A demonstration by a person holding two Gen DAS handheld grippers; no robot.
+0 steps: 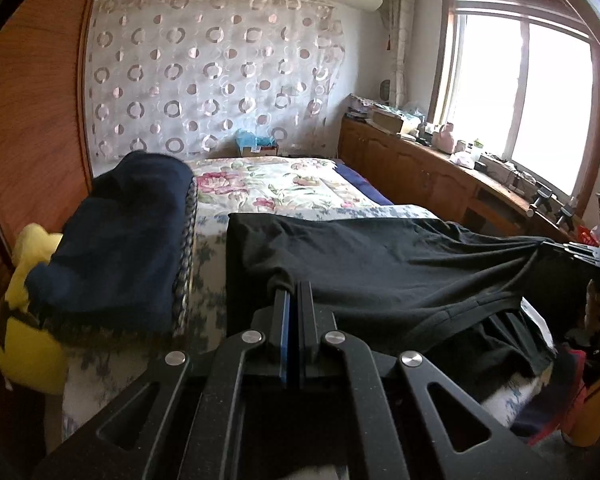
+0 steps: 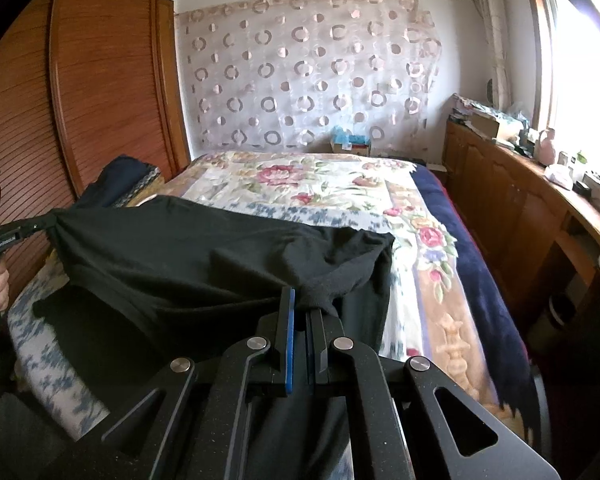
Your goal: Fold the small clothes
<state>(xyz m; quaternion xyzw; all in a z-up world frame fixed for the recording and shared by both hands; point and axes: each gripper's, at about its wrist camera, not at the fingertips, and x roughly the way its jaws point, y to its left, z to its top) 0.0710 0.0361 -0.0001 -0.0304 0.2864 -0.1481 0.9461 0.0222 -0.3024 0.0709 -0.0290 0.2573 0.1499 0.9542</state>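
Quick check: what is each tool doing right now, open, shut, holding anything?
Left tool: shut on a corner of the black garment.
Right tool: shut on another corner of the black garment.

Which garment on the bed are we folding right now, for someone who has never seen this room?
Start at the bed with the floral quilt. Across its near end lies a black garment, stretched between both grippers' shut jaws. Unlike the navy bundle piled by the wooden wardrobe, it is spread flat and pinched at two corners.

home bedroom: bed [image 2: 320,184], wardrobe [image 2: 112,92], curtain [image 2: 312,72]
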